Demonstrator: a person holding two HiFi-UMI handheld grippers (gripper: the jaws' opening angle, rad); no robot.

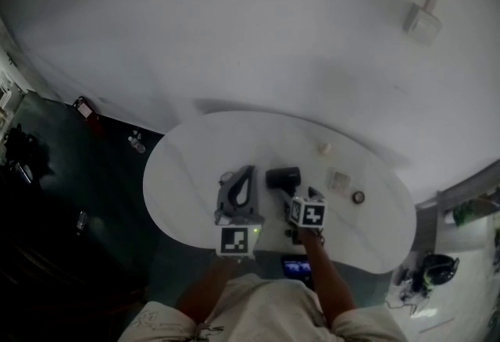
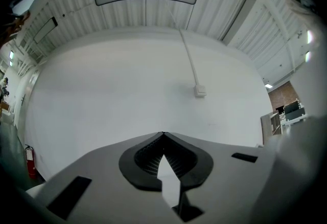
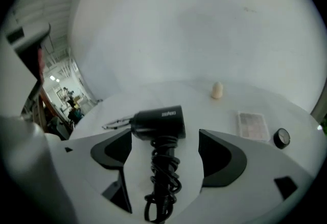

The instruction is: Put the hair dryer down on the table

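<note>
A black hair dryer (image 3: 158, 121) lies on the white round table (image 1: 187, 169), its cord wound round the handle (image 3: 163, 177). My right gripper (image 3: 164, 141) stands open, its dark pads (image 3: 113, 150) wide on either side of the handle and clear of it. The head view shows the dryer (image 1: 283, 176) just beyond the right gripper (image 1: 297, 196). To its left, my left gripper (image 1: 248, 172) is over the table. In the left gripper view its tips (image 2: 163, 134) meet with nothing between them, pointing up at a white wall.
On the table's right part sit a small cream knob (image 3: 217, 90), a flat pale packet (image 3: 252, 124) and a small round black thing (image 3: 281, 137). A thin metal clip (image 3: 116, 124) lies left of the dryer. A red fire extinguisher (image 1: 86, 110) stands on the dark floor at left.
</note>
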